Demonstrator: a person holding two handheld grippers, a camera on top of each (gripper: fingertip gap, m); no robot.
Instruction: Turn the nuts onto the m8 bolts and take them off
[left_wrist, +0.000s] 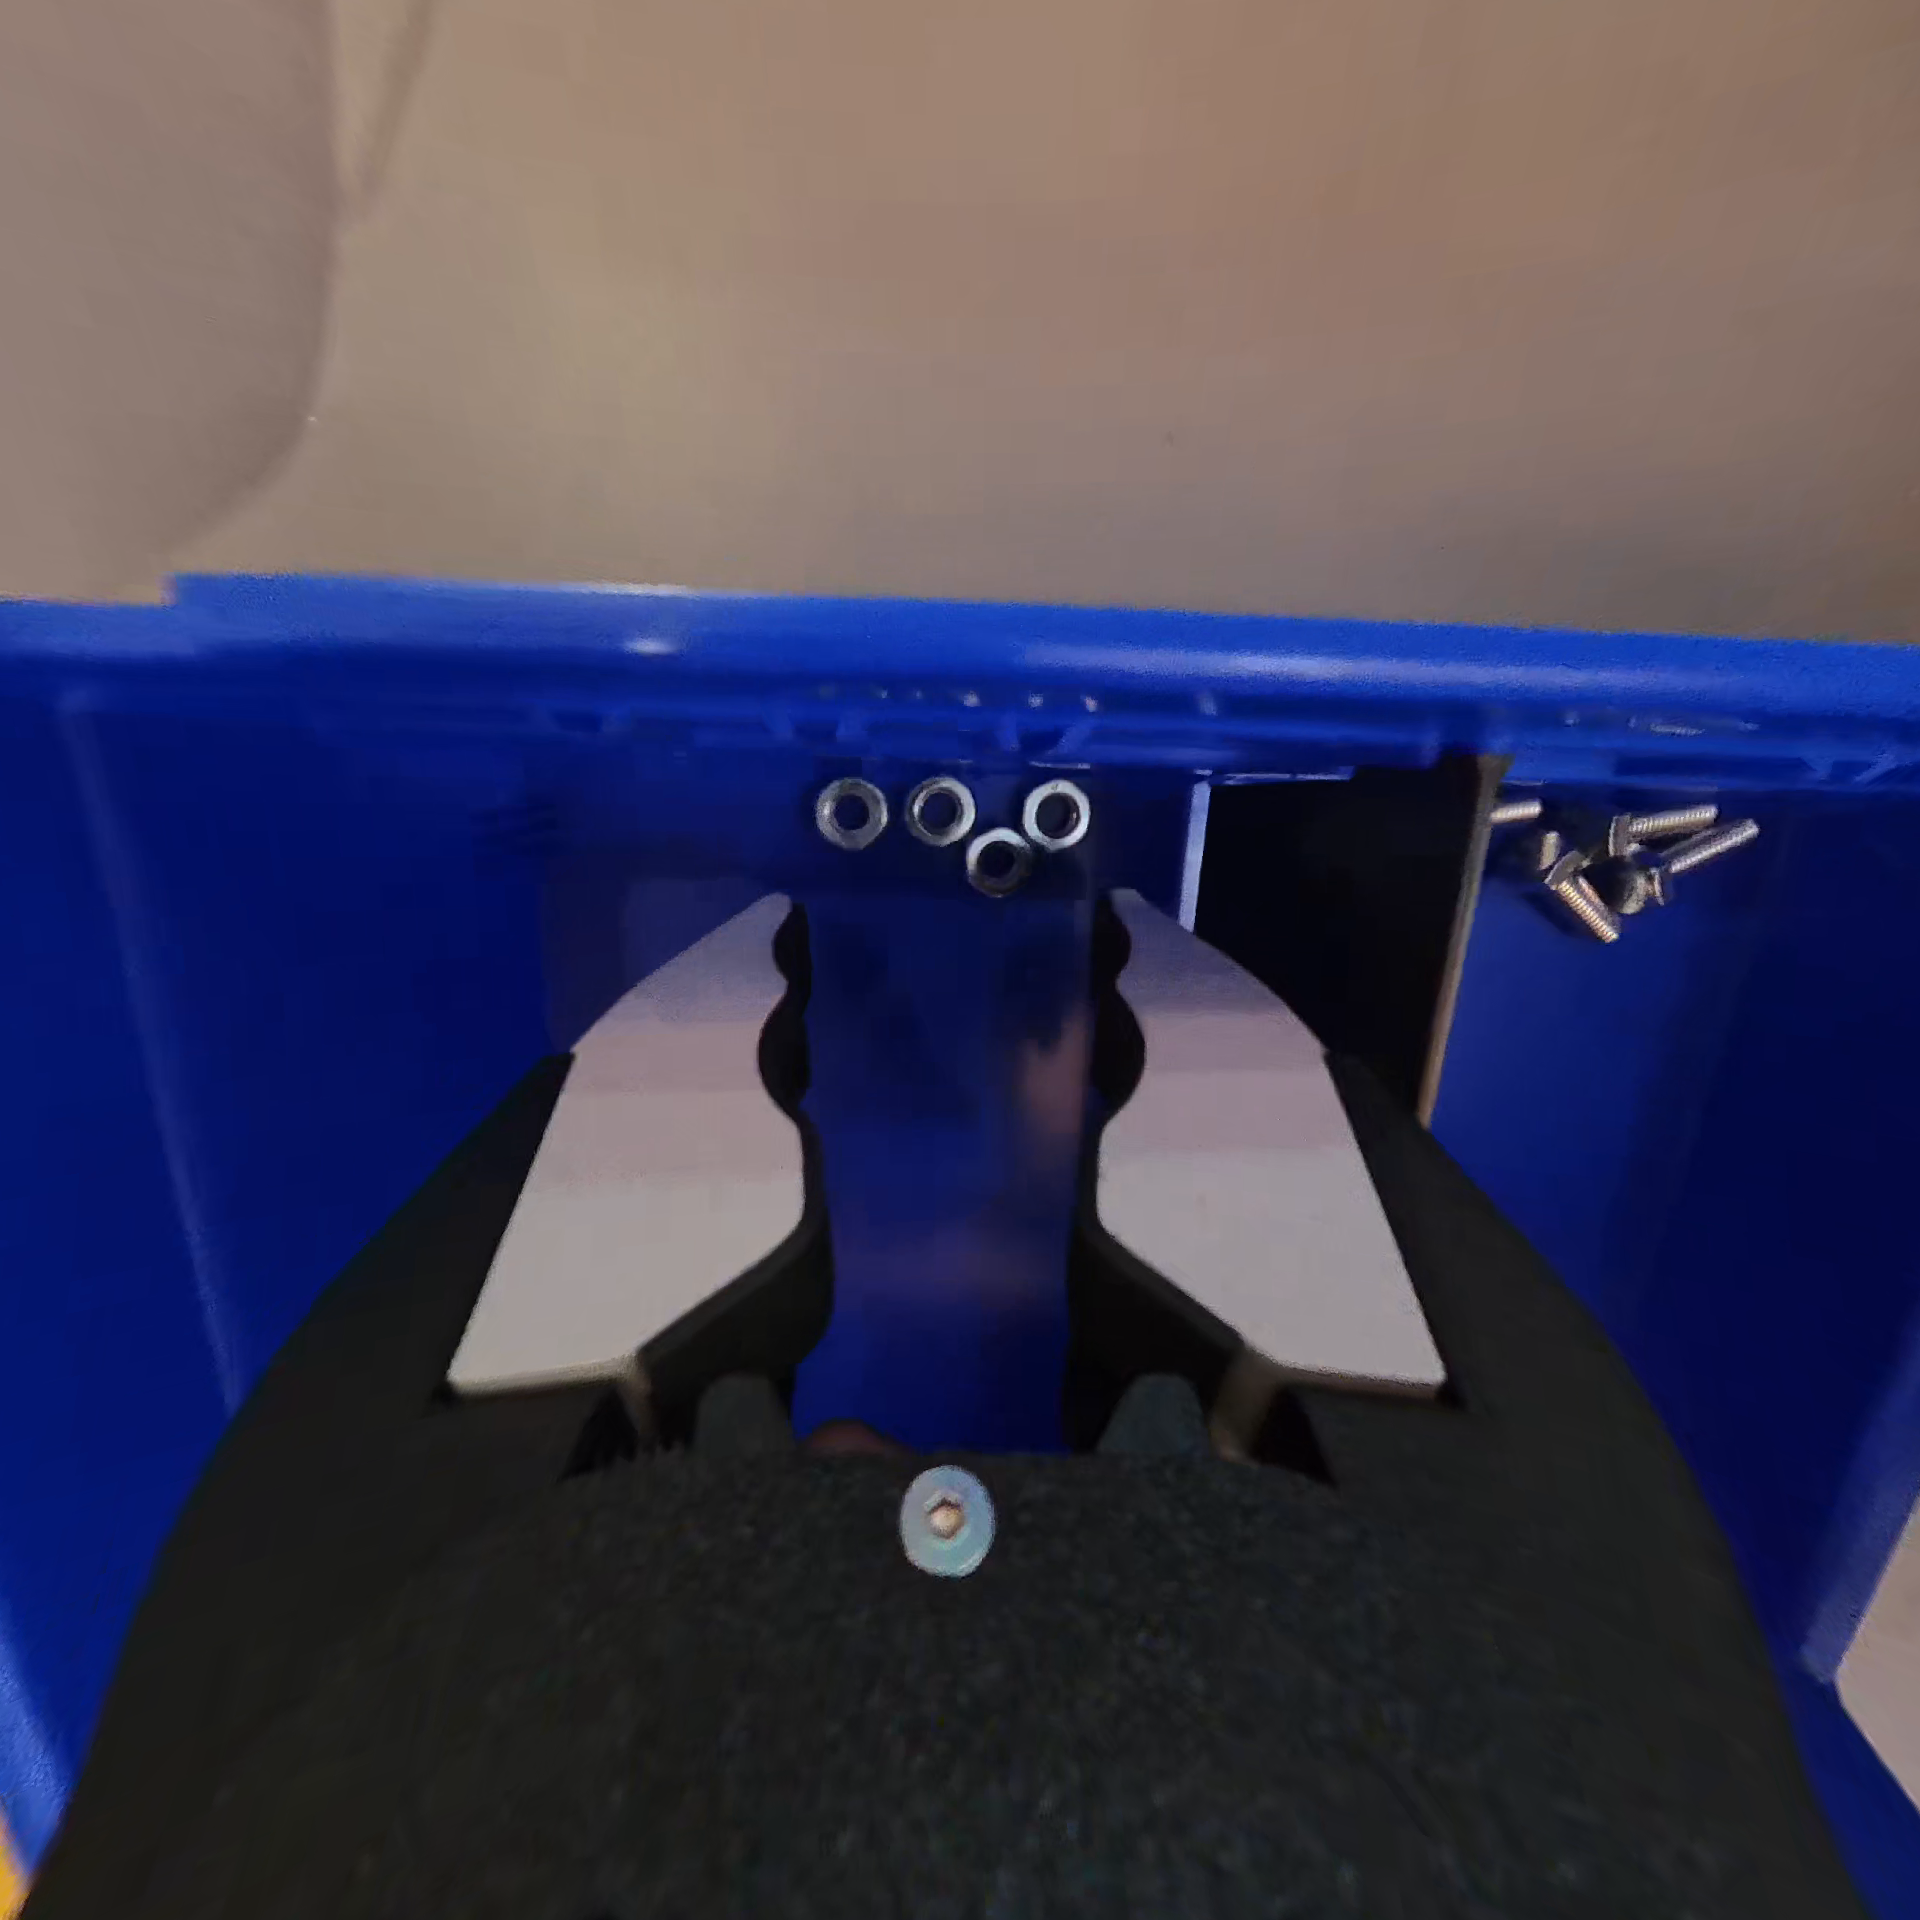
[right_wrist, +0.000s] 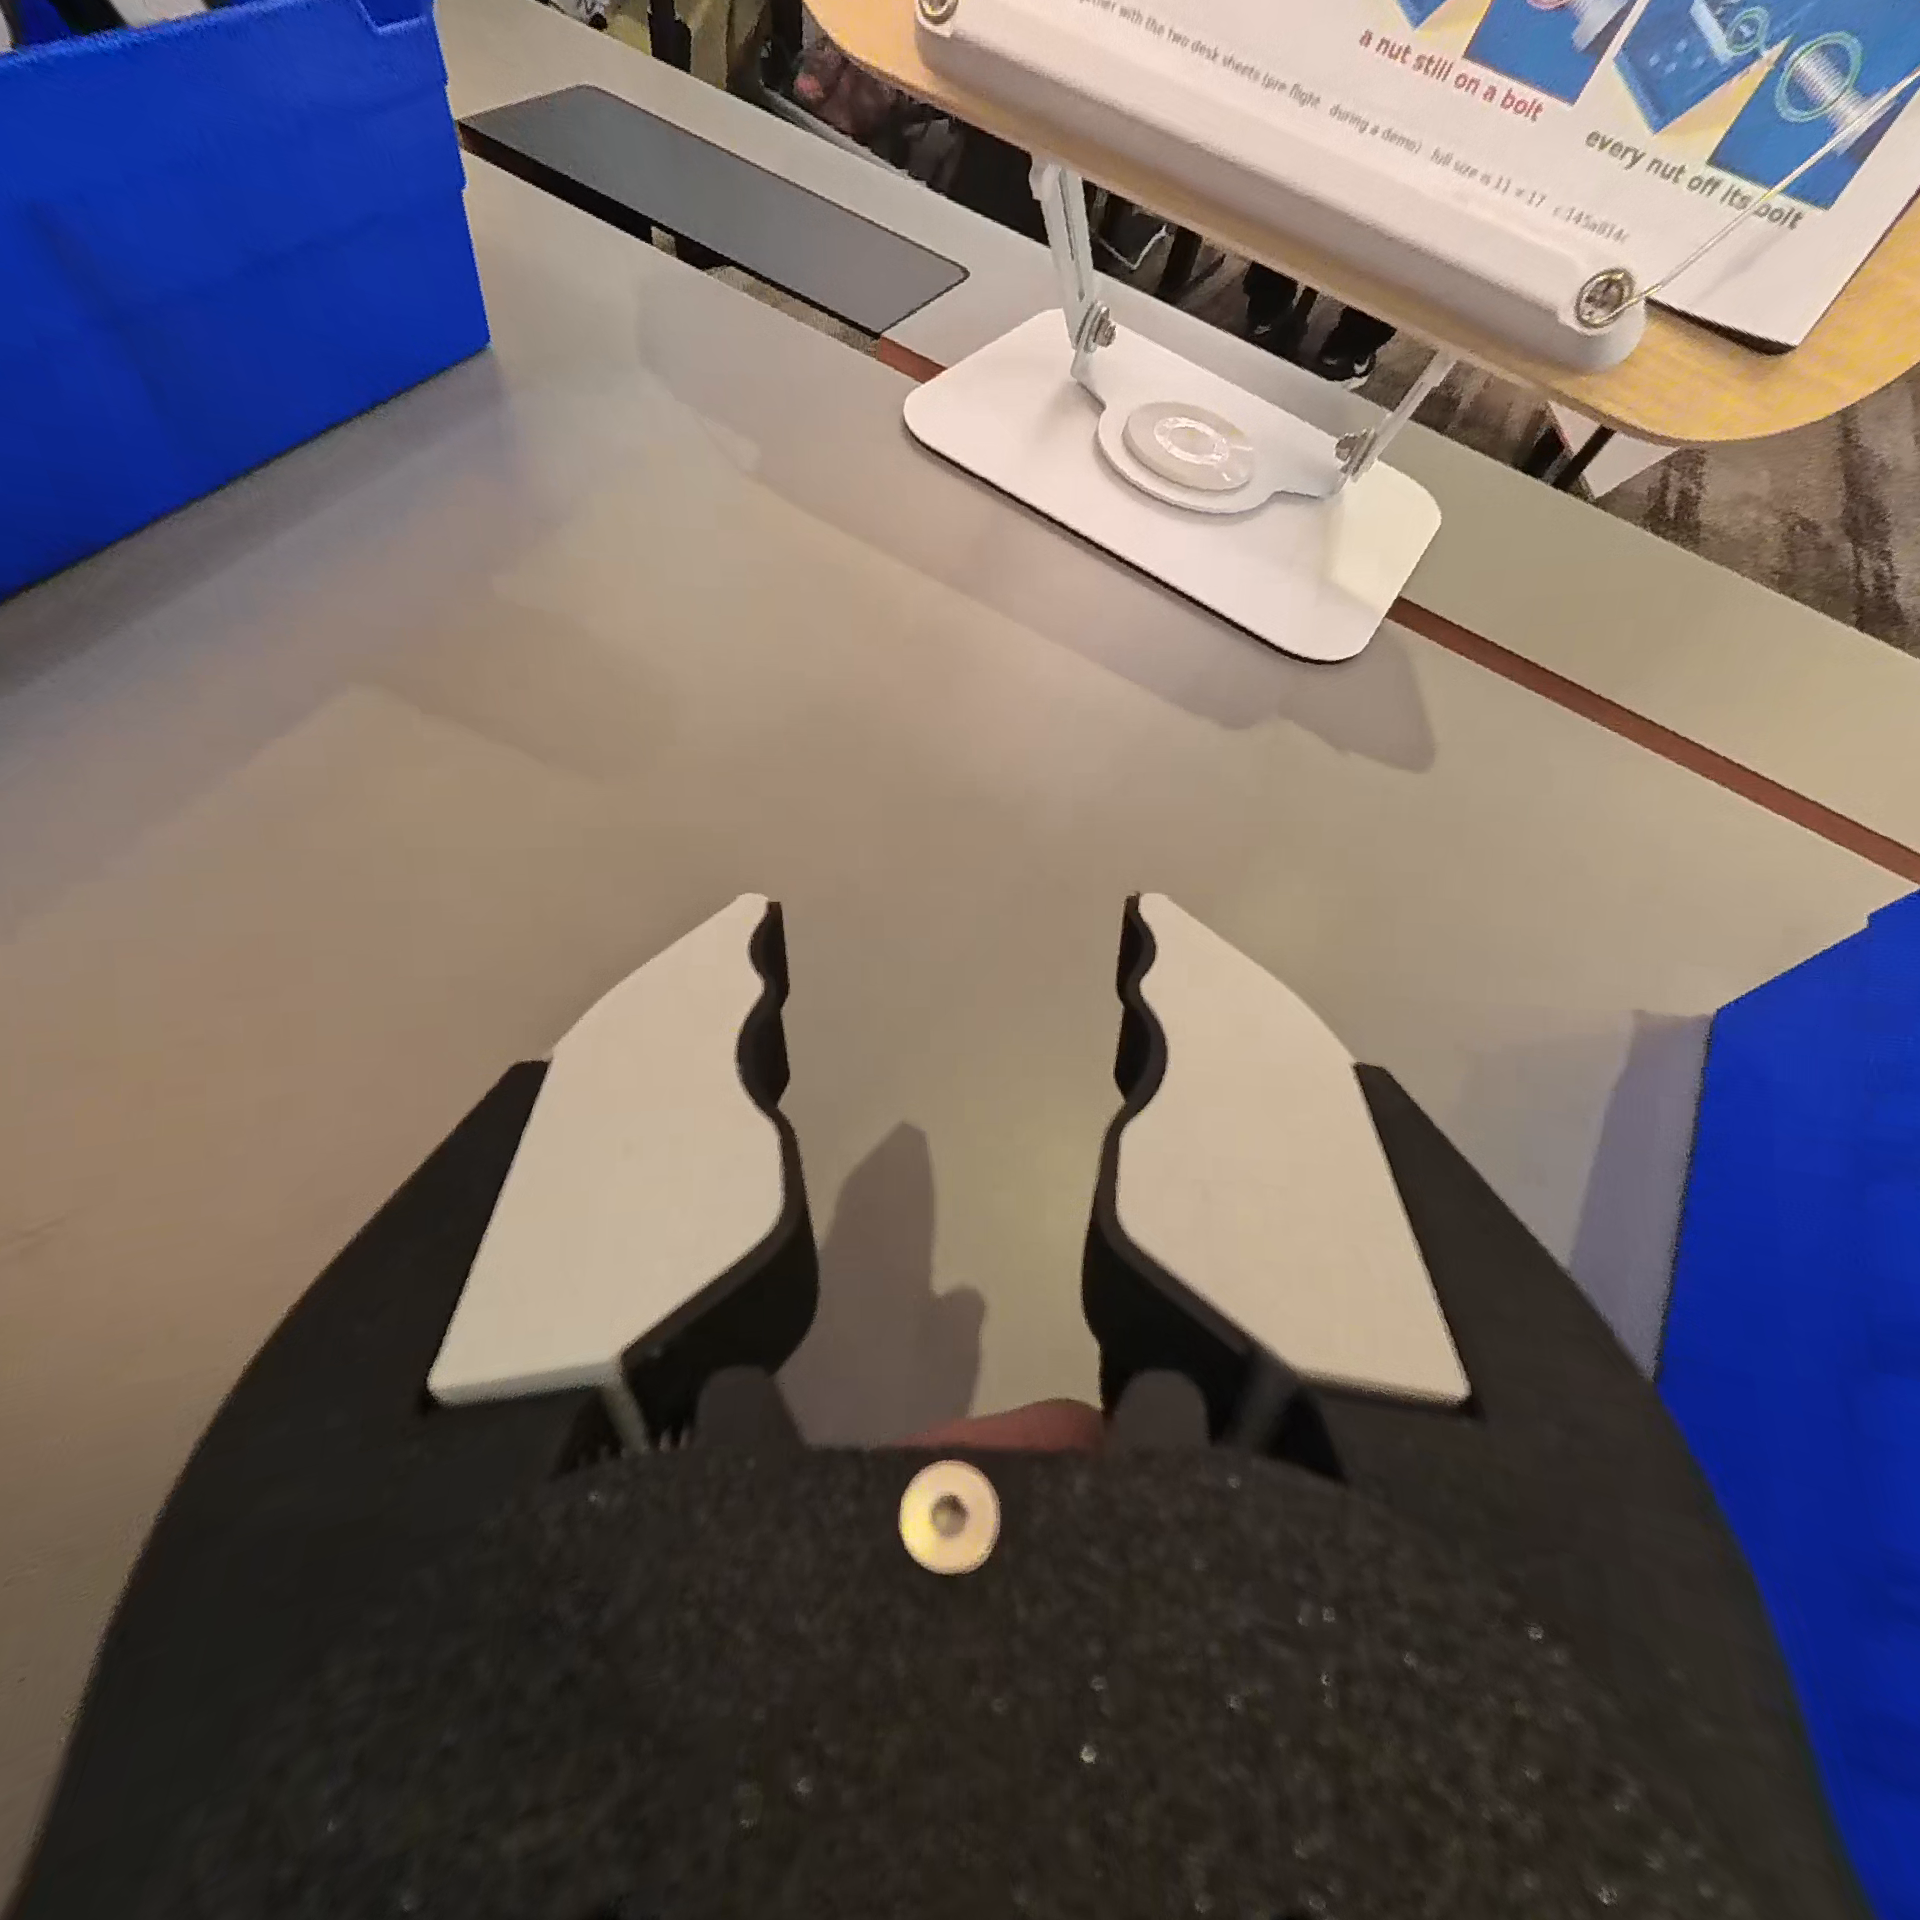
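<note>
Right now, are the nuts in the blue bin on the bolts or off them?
Off. Four nuts lie loose on the floor of the blue bin, and the bolts lie beyond a dark divider, in the next compartment.

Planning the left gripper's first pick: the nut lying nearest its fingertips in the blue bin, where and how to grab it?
Grip the nearest nut across its outer flats, coming from above. It lies flat, hole up, touching a neighbouring nut on its far right, so set the left gripper fingers on its free sides.
</note>
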